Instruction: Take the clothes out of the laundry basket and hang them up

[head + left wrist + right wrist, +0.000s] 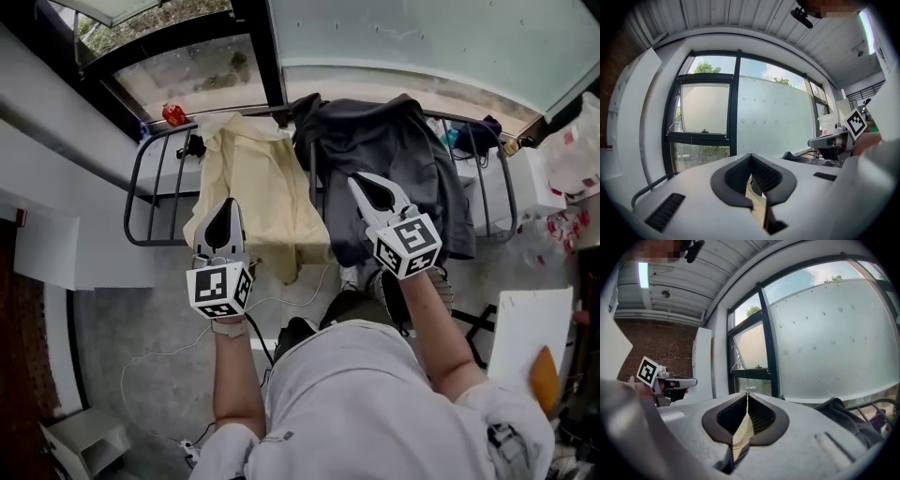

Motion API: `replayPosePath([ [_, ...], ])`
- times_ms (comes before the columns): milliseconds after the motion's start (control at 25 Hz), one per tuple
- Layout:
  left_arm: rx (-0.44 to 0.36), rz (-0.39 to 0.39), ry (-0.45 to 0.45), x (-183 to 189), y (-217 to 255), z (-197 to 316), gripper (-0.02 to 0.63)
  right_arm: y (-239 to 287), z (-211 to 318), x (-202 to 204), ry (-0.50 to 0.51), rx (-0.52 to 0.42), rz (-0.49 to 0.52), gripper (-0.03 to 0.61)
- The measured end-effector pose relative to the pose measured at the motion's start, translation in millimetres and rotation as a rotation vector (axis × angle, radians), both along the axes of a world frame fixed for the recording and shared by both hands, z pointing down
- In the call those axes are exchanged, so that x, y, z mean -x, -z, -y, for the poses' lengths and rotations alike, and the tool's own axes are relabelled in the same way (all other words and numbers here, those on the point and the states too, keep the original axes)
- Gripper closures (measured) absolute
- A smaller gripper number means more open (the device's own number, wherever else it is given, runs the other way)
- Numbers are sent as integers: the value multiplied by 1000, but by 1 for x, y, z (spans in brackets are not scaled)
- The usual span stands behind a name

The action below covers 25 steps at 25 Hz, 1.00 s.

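A: Where do we stand? Let's start with our own hands.

B: Our left gripper (226,212) has its fingers pressed together with nothing between them. Our right gripper (364,186) is the same, closed and empty.

A: And the clothes?

B: Just past the left fingers, a pale yellow garment (258,187) hangs over the drying rack (159,244). Just past the right fingers, a dark grey garment (394,159) is draped close beside it. Beyond both is the window (187,70).

A: So we judge that two pieces are hung. What's left?

B: We see no laundry basket in any view, so we cannot tell whether more is waiting. The grey one looks bunched, so we may want to spread it.
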<state>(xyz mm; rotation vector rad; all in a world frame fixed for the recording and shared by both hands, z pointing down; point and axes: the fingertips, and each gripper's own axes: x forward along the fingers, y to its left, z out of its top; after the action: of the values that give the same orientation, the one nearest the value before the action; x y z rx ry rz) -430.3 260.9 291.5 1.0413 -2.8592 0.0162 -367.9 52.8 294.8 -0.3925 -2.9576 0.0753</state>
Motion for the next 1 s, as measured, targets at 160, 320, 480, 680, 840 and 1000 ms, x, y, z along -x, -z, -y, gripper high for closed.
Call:
replayPosePath([
  [160, 3, 14, 3, -30, 3, -26, 612, 6, -43, -23, 67, -5, 27, 572],
  [320, -2, 22, -3, -60, 3, -49, 612, 5, -78, -45, 120, -27, 39, 572],
  [480, -16, 23, -4, -82, 1, -70, 612, 2, -110, -64, 165, -42, 51, 572],
  [680, -1, 41, -25, -103, -3, -86, 612, -3, -137, -84, 192, -69, 62, 572],
  [840, 1, 35, -37, -111, -13, -95, 612, -11, -152, -95, 207, -97, 58, 572],
  [1000, 4, 26, -50, -117, -22, -98, 612, -23, -162, -99, 212, -109, 31, 571],
])
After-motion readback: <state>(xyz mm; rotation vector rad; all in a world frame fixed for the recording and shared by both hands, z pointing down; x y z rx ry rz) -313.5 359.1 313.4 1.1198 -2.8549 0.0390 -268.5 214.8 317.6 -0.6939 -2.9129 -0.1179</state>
